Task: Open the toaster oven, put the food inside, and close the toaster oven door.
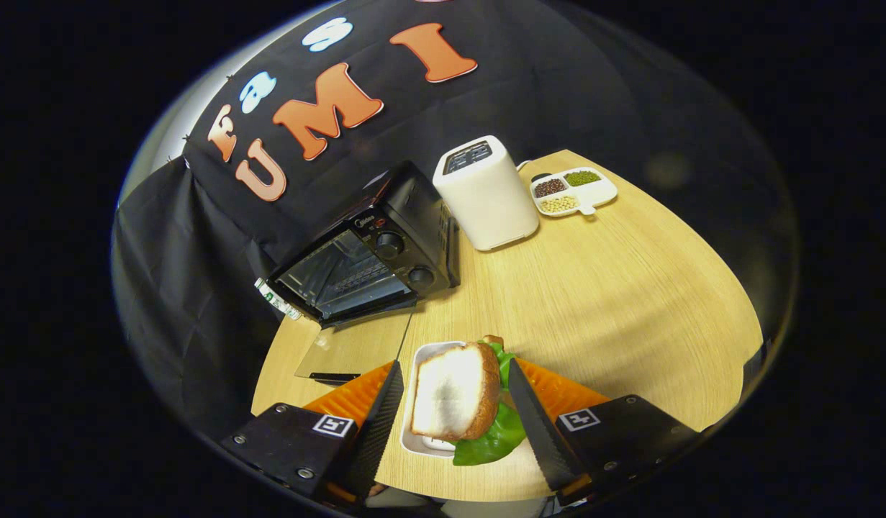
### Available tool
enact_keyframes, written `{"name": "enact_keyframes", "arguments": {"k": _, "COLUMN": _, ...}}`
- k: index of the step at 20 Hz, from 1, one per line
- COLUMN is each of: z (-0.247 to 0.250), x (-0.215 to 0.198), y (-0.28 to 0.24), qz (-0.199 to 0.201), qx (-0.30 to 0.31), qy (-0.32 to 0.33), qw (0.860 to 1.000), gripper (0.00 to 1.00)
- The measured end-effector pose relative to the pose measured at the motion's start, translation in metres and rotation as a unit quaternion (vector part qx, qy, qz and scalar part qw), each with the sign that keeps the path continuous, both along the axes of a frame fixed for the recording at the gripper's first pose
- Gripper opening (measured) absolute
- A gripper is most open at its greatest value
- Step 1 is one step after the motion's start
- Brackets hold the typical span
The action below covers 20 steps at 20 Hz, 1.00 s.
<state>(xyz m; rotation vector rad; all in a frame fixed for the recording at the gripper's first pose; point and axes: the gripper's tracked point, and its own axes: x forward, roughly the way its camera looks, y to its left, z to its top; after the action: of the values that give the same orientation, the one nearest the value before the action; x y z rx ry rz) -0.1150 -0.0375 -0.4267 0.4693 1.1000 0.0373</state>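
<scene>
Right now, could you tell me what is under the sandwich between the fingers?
A white tray sits under the sandwich, on the wooden table. Lettuce hides its far side. The open gripper straddles them.

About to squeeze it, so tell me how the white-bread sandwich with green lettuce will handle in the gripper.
The sandwich, between the open gripper fingers, looks soft and would probably compress. Its loose lettuce hangs out and may flop or slip free. It seems light, so its small white tray might slide if nudged.
</scene>
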Motion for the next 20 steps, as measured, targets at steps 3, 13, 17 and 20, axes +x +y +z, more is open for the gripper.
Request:
{"name": "enact_keyframes", "arguments": {"k": 3, "z": 0.000, "x": -0.004, "y": -0.006, "qz": -0.010, "qx": -0.001, "qy": 0.002, "qw": 1.000, "gripper": 0.88}}
{"name": "enact_keyframes", "arguments": {"k": 13, "z": -0.002, "x": -0.012, "y": 0.007, "qz": 0.032, "qx": -0.027, "qy": 0.009, "qw": 0.999, "gripper": 0.88}}
{"name": "enact_keyframes", "arguments": {"k": 17, "z": -0.024, "x": -0.023, "y": 0.021, "qz": 0.010, "qx": 0.032, "qy": 0.054, "qw": 0.998, "gripper": 0.88}}
{"name": "enact_keyframes", "arguments": {"k": 20, "z": -0.017, "x": -0.014, "y": 0.029, "qz": -0.028, "qx": 0.074, "qy": 0.061, "qw": 0.995, "gripper": 0.47}}
